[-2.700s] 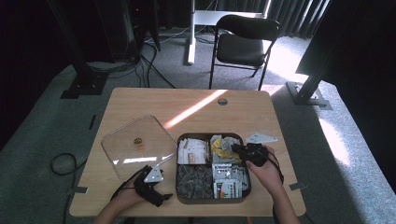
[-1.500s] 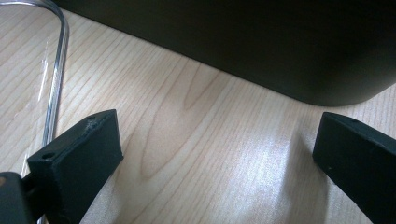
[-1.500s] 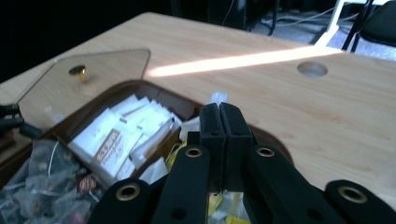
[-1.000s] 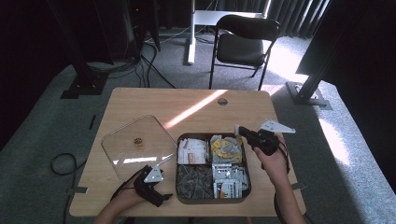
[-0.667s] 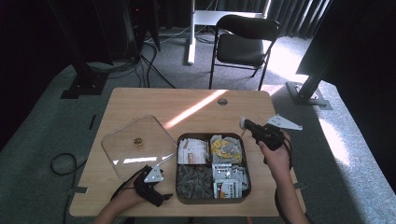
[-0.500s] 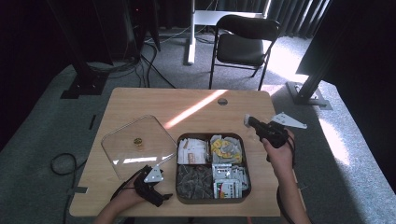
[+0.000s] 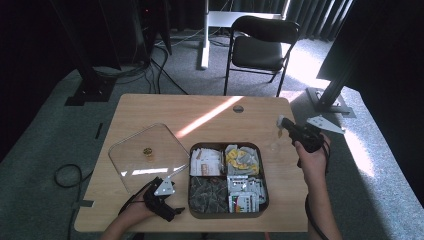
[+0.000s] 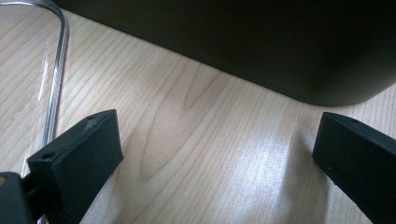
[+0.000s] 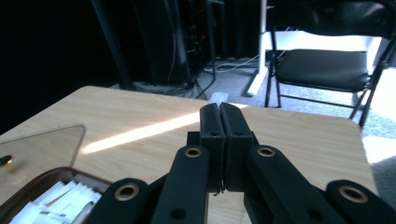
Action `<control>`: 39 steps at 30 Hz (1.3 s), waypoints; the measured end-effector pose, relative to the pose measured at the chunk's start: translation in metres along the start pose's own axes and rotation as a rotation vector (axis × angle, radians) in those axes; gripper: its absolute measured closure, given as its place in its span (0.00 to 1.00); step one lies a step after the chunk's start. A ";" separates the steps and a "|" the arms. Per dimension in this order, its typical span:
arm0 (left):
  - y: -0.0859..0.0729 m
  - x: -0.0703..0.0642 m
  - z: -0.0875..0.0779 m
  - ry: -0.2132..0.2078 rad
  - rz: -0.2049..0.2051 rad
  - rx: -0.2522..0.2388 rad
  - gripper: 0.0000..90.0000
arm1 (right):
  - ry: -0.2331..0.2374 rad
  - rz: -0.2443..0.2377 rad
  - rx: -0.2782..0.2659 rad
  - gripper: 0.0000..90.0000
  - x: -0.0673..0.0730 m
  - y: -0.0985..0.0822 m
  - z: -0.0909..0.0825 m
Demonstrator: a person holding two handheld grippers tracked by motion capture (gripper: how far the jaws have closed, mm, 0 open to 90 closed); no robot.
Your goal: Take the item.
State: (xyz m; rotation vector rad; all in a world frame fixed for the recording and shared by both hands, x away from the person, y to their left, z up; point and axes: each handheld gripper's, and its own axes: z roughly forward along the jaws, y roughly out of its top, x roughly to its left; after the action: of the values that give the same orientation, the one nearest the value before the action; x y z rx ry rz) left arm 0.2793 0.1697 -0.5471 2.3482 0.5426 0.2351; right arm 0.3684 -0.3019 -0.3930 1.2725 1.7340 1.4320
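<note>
Right fingers: the right gripper (image 9: 219,112) has its two black jaws pressed flat together, and a small pale scrap (image 9: 218,97) — too small to tell what it is — peeks out above the tips; in the high view a little yellowish bit hangs at the same tips.
Left fingers: the left gripper (image 8: 219,154) stands wide, bare wood between the two pads, nothing held.
Right hand: raised over the table's right edge, beside the tray's far right corner, gripper (image 7: 282,123) pointing toward the far side of the table.
Left hand: low at the near left of the table, gripper (image 7: 172,196) resting just beside the tray's near left corner, its grey plate on top.
Tray: a dark, rounded-square tray (image 7: 264,172) with four compartments, near the front edge of the table, right of centre.
Contents: white packets in the far left compartment, yellow ones far right, dark greenish ones near left, white-and-green ones near right.
Lid: a clear lid (image 7: 131,152) with a small brass knob lies flat on the table to the left of the tray — its near corner close to the left gripper.
Table: light wood (image 7: 150,110), a stripe of sunlight running across its far half.
Beyond: a black folding chair (image 7: 260,47) stands on the carpet behind the table.
</note>
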 end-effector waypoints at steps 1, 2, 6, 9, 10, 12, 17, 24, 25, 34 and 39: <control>0.000 0.000 0.000 0.000 0.000 0.000 0.01 | -0.008 -0.001 0.001 0.99 -0.002 0.001 0.000; 0.000 0.000 0.000 0.000 0.000 0.000 0.01 | -0.016 0.000 -0.002 0.99 -0.004 0.001 0.000; 0.000 0.000 0.000 -0.001 0.000 0.000 0.01 | -0.037 0.008 -0.004 0.99 -0.011 0.001 0.001; 0.000 0.000 0.000 0.000 0.001 0.000 0.01 | -0.043 0.025 0.002 0.99 -0.017 0.000 0.004; 0.000 0.000 0.000 0.000 0.001 0.000 0.01 | -0.046 0.026 0.001 0.99 -0.019 0.000 0.005; 0.000 0.000 0.000 0.000 0.000 0.000 0.01 | -0.052 0.028 0.007 0.99 -0.021 0.000 0.008; 0.000 0.000 0.000 0.000 0.000 0.000 0.01 | -0.067 0.042 0.020 0.99 -0.028 -0.003 0.015; 0.000 0.000 0.000 -0.001 0.000 0.000 0.01 | -0.077 0.076 0.055 0.99 -0.034 -0.016 0.027; 0.000 0.000 0.000 0.000 0.000 0.000 0.01 | -0.078 0.083 0.060 0.99 -0.035 -0.019 0.028; 0.000 0.000 0.000 -0.001 0.000 0.001 0.01 | -0.097 0.113 0.114 0.98 -0.040 -0.040 0.038; 0.000 0.000 0.000 0.000 0.000 0.001 0.01 | -0.097 0.127 0.145 0.93 -0.043 -0.046 0.041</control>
State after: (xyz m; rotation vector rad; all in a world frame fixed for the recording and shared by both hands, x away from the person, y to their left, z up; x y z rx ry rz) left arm 0.2793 0.1697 -0.5470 2.3487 0.5429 0.2349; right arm 0.4064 -0.3224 -0.4549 1.5282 1.7451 1.3093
